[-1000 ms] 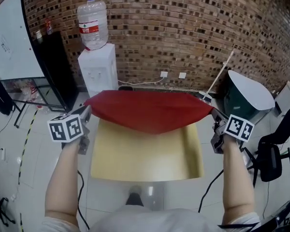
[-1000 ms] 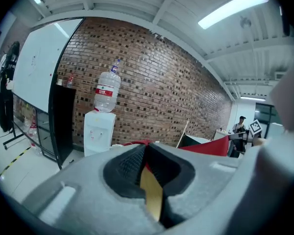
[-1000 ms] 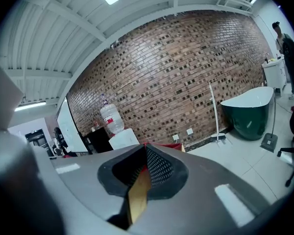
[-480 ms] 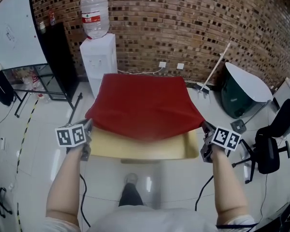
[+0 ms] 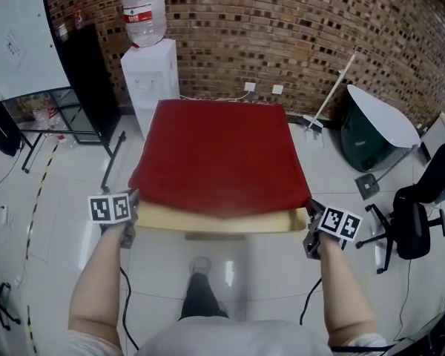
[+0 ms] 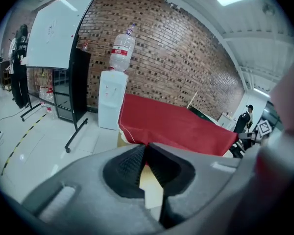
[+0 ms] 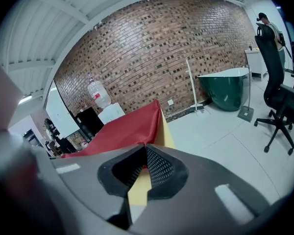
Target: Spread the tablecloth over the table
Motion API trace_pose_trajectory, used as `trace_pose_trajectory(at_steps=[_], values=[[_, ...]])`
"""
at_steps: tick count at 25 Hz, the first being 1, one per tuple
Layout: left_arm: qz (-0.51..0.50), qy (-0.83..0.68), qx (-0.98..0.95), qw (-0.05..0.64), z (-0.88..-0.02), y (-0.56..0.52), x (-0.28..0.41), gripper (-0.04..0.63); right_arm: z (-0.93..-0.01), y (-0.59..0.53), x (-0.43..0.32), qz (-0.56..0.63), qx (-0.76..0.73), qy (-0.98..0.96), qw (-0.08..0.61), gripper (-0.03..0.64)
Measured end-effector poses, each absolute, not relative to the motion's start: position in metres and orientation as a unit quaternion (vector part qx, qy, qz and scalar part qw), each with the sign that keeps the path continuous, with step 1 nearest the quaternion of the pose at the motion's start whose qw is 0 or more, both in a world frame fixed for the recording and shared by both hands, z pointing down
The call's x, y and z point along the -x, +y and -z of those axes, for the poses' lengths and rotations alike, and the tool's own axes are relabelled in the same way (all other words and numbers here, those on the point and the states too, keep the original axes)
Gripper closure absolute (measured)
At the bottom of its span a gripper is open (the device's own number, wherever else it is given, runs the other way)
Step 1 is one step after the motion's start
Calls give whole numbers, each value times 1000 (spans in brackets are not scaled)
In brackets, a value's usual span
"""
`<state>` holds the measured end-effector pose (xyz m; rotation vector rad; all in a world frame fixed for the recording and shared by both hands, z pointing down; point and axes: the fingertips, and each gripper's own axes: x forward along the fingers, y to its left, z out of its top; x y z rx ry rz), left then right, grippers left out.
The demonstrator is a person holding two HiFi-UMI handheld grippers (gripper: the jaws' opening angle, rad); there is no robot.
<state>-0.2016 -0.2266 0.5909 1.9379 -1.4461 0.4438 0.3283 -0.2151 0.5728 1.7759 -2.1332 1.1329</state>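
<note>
Tablecloth [image 5: 219, 154] first, from the head view: it's red and lies flat across nearly the whole yellow tabletop [image 5: 222, 219]. Its far edge reaches the side by the water dispenser [image 5: 148, 80], and only a narrow strip of bare yellow shows along the edge nearest me. My left gripper [image 5: 136, 196] sits at the near left corner of the cloth and my right gripper [image 5: 310, 203] at the near right corner. Both hang just off the tabletop's front corners, with the cloth's near hem running between them.

On to the left gripper view: my fingers [image 6: 127, 168] are pressed together, pinching a corner of the tablecloth [image 6: 176, 124] right at their tips. From that pinch the red fabric spreads away to the right over the tabletop [image 6: 121, 139], and a wedge of yellow shows just below where the pads meet. The whiteboard [image 6: 56, 31] stands well off to the left.

Now the right gripper view, and it's the same story. My fingers [image 7: 159, 168] are closed on the other near corner, and the tablecloth [image 7: 122, 129] rises from the tips and stretches away to the left. The tabletop's [image 7: 164, 129] yellow edge peeks out on its right side, and more yellow shows beneath the pads. A green tub [image 7: 225, 89] and an office chair [image 7: 279, 82] stand well apart on the floor.
</note>
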Motion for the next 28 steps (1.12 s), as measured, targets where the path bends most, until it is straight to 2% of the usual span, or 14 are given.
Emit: trace_pose_trajectory(at_steps=[9, 20, 22, 25, 28], values=[[-208, -535, -743, 343, -626, -196, 202, 580, -609, -190, -341, -388, -607, -688, 84, 607], [-188, -528, -741, 371, -649, -166, 194, 575, -635, -167, -356, -392, -617, -677, 79, 606], [-175, -533, -738, 375, -651, -163, 195, 561, -638, -168, -359, -389, -616, -681, 78, 585], [-160, -541, -729, 387, -656, -154, 202, 518, -644, -163, -364, -395, -614, -678, 83, 514], [-135, -554, -718, 400, -656, -145, 217, 505, -647, -157, -372, -395, -621, -671, 86, 503]])
